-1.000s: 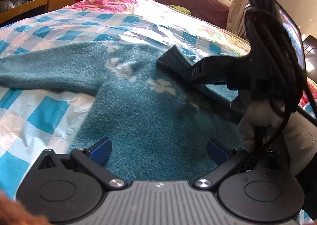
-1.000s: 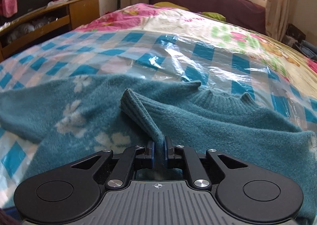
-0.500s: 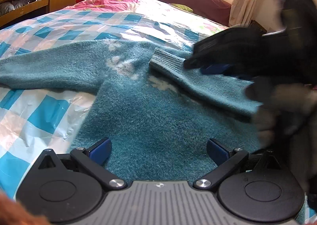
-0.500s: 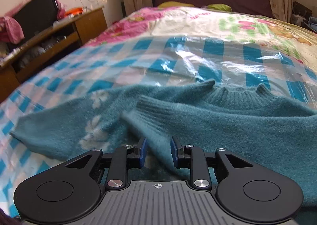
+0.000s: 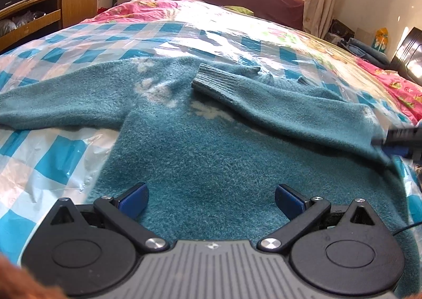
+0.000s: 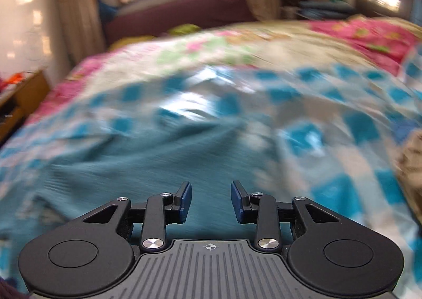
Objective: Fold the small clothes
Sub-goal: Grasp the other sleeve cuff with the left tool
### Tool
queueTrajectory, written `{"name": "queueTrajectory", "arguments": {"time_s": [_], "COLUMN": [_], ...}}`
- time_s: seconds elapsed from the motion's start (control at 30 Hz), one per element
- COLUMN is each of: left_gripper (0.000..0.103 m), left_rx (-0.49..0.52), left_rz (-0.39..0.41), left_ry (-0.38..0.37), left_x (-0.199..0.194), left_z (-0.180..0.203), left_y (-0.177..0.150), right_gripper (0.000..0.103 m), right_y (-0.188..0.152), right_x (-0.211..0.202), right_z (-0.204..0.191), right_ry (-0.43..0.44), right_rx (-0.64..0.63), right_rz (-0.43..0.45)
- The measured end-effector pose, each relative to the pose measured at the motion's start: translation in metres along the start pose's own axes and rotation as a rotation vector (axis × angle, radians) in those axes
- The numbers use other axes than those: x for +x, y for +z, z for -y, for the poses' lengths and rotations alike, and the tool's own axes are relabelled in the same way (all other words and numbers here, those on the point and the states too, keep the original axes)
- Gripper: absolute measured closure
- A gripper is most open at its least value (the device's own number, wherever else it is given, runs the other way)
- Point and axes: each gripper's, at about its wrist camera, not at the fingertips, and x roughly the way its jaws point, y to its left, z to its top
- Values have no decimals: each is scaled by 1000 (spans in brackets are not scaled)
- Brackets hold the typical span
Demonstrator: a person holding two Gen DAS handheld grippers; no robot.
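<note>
Sunlit bedroom, bed [image 5: 263,35] covered by a blue-and-white checked plastic sheet [image 5: 52,162] over a pink floral quilt [image 5: 137,7]. One teal fuzzy knit sweater with white flower motifs [image 5: 211,156] lies flat on the sheet. One sleeve [image 5: 263,98] is already folded across the chest, ribbed cuff near the middle; the other sleeve [image 5: 52,106] is out flat toward the left of the left-wrist view.

Step, by my read: first sleeve fold done, second pending.

Left gripper [image 5: 211,200]: fingers wide apart, empty, hovering over the hem. Right gripper [image 6: 210,201]: fingers have just been opening, nothing between them; view is motion-blurred, sweater edge below.

Next likely needs a pinch on the flat sleeve's cuff, then a carry across the body over the first.

Count: one sweater, two sleeves, two grippers.
</note>
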Motion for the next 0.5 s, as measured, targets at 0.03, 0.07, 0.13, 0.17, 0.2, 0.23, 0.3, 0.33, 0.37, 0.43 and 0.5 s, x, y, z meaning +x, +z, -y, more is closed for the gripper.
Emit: {"name": "queueTrajectory", "arguments": {"time_s": [0.03,0.07,0.13,0.17,0.2,0.23,0.3,0.33,0.37,0.43,0.5], "left_gripper": [0,0,0,0,0,0,0,0,0,0,0], "left_rx": [1,2,20,41,67,88,118,132,145,159,165], "left_rz": [0,3,28,46,62,77,106,119,128,137,129], "left_ry": [-1,1,6,13,23,32,41,48,57,81,120], "left_x": [0,0,1,2,5,9,18,25,33,49,68], "left_z": [1,3,8,13,19,25,35,40,44,48,49], "left_y": [2,5,12,18,25,32,46,53,59,70,79], "right_gripper": [74,74,73,72,72,72,72,72,72,72,73], "right_y": [-3,-6,-5,-3,1,4,11,14,17,19,17], "right_x": [5,7,2,0,-3,-4,-4,-2,2,17,30], "right_z": [7,12,16,16,17,17,18,19,20,27,36], "right_ry": [6,21,47,64,83,94,101,98,93,65,39], "right_rx": [21,37,40,45,49,49,40,36,34,49,74], "right_rz": [-15,-12,6,17,32,49,80,93,97,66,26]}}
